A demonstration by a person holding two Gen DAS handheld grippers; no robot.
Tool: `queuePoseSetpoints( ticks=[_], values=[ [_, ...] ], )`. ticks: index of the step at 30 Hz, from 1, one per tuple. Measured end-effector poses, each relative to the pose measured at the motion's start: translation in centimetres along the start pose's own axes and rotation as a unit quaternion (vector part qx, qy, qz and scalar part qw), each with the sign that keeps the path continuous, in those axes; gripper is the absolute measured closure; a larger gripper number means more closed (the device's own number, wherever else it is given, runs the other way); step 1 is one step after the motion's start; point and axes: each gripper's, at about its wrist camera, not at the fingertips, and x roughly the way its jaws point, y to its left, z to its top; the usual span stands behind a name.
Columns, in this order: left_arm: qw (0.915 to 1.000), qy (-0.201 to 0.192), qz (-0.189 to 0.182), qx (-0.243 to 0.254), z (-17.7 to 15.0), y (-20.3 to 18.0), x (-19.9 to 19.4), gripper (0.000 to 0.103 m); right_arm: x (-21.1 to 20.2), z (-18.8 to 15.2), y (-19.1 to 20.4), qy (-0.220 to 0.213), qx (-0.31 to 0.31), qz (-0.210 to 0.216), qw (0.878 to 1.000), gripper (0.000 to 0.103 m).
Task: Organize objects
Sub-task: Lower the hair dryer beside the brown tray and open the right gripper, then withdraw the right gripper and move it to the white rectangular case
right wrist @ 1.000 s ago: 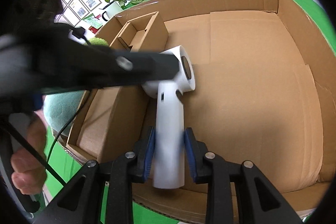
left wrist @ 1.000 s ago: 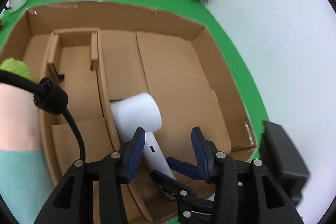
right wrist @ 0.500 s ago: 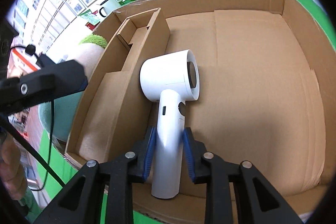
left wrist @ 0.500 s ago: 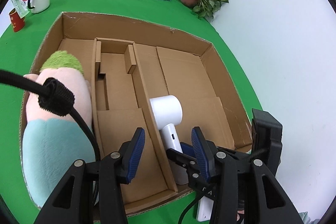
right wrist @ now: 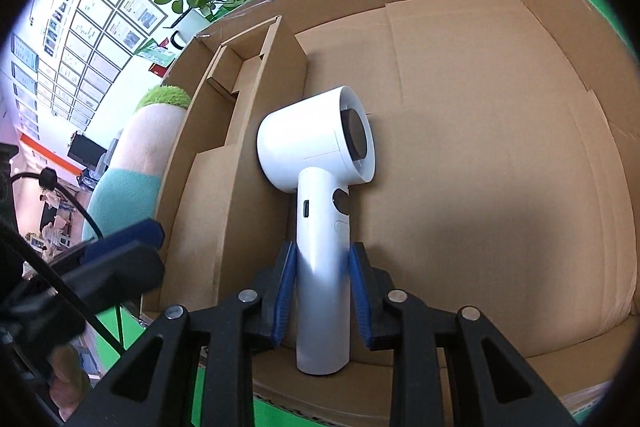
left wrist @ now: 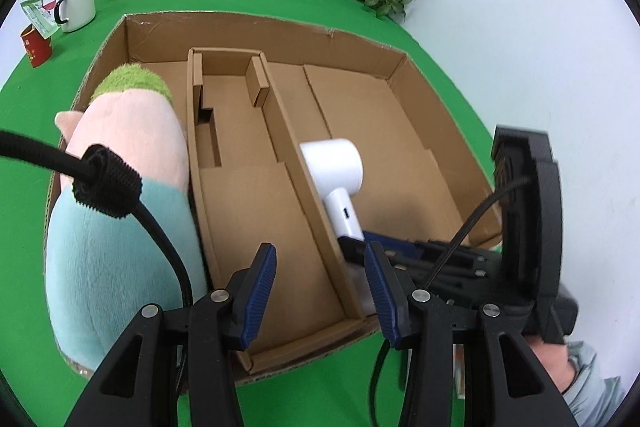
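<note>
Left wrist view: rides behind the left gripper [left wrist: 320, 291], above the near edge of the cardboard box [left wrist: 256, 27]; faces down and forward across all compartments to the far wall.
Right wrist view: behind the right gripper [right wrist: 322, 287], low and close; faces along the hair dryer [right wrist: 320, 187] into the large compartment.
Shared: box, dryer, plush toy [left wrist: 120, 187] [right wrist: 132, 163], each other's gripper.

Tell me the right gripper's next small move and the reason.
Probably open the right gripper and back away: the white hair dryer seems to lie on the floor of the cardboard box, in its large compartment beside the divider, with its handle clamped between the blue pads.
</note>
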Motion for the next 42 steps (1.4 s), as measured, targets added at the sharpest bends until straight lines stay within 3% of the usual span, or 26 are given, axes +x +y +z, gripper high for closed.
queuePoseSetpoints(
  ticks=[4, 5, 6, 8, 12, 18, 22, 23, 24, 26, 29, 31, 33, 36, 40, 42],
  values=[
    [0.9996, 0.015, 0.021, 0.005, -1.0, 0.1, 0.4, 0.059, 0.1, 0.0, 0.2, -0.005, -0.007, -0.002, 1.0, 0.075],
    [0.9993, 0.019, 0.031, 0.007, -1.3, 0.1, 0.5, 0.059, -0.1, 0.0, 0.3, -0.009, -0.01, 0.001, 1.0, 0.066],
    [0.999, 0.021, 0.037, 0.008, -1.5, 0.1, 0.5, 0.059, -0.3, -0.1, 0.3, -0.015, -0.014, -0.001, 1.0, 0.044],
    [0.9985, 0.021, 0.049, 0.011, -1.9, 0.1, 0.4, 0.059, -1.5, -0.4, 0.5, -0.042, -0.026, -0.017, 0.999, 0.018],
    [0.9975, 0.017, 0.068, 0.014, -2.6, 0.1, 0.5, 0.059, -4.2, -1.5, 0.5, -0.104, -0.057, -0.053, 0.992, 0.016],
    [0.9969, 0.011, 0.078, -0.003, -3.2, 0.4, 0.0, 0.059, -6.4, -4.4, -0.2, -0.116, -0.067, -0.063, 0.989, 0.015],
    [0.9952, -0.019, 0.096, 0.0, -4.0, -0.3, -1.3, 0.058, -8.7, -6.5, 0.9, -0.16, -0.107, -0.1, 0.976, 0.015],
    [0.9939, -0.035, 0.105, 0.004, -4.3, -0.7, -2.0, 0.052, -9.2, -7.0, 1.4, -0.169, -0.122, -0.124, 0.97, 0.015],
    [0.9913, -0.058, 0.118, 0.01, -4.8, -1.3, -3.1, 0.047, -9.6, -7.5, 1.6, -0.174, -0.133, -0.145, 0.965, 0.015],
    [0.9838, -0.108, 0.142, 0.021, -5.9, -2.7, -5.2, 0.027, -10.2, -8.3, 2.0, -0.183, -0.145, -0.172, 0.957, 0.015],
    [0.9676, -0.189, 0.161, 0.047, -8.1, -5.2, -8.3, 0.008, -11.0, -9.2, 1.9, -0.196, -0.144, -0.183, 0.953, 0.015],
    [0.9585, -0.228, 0.163, 0.055, -9.6, -6.5, -9.9, 0.001, -11.5, -9.7, 1.6, -0.204, -0.134, -0.185, 0.952, 0.015],
    [0.9535, -0.257, 0.152, 0.045, -11.0, -7.3, -11.0, 0.001, -11.8, -10.3, 1.4, -0.209, -0.129, -0.181, 0.952, 0.015],
    [0.9551, -0.259, 0.139, 0.035, -12.4, -7.9, -11.4, 0.001, -12.5, -11.1, 1.2, -0.218, -0.129, -0.176, 0.951, 0.015],
    [0.9466, -0.277, 0.161, 0.035, -14.4, -8.4, -12.2, 0.001, -13.2, -12.2, 1.2, -0.233, -0.125, -0.17, 0.949, 0.015],
    [0.9427, -0.289, 0.162, 0.039, -15.4, -8.4, -12.6, 0.001, -12.9, -12.7, 1.3, -0.222, -0.129, -0.154, 0.954, 0.015]
  ],
)
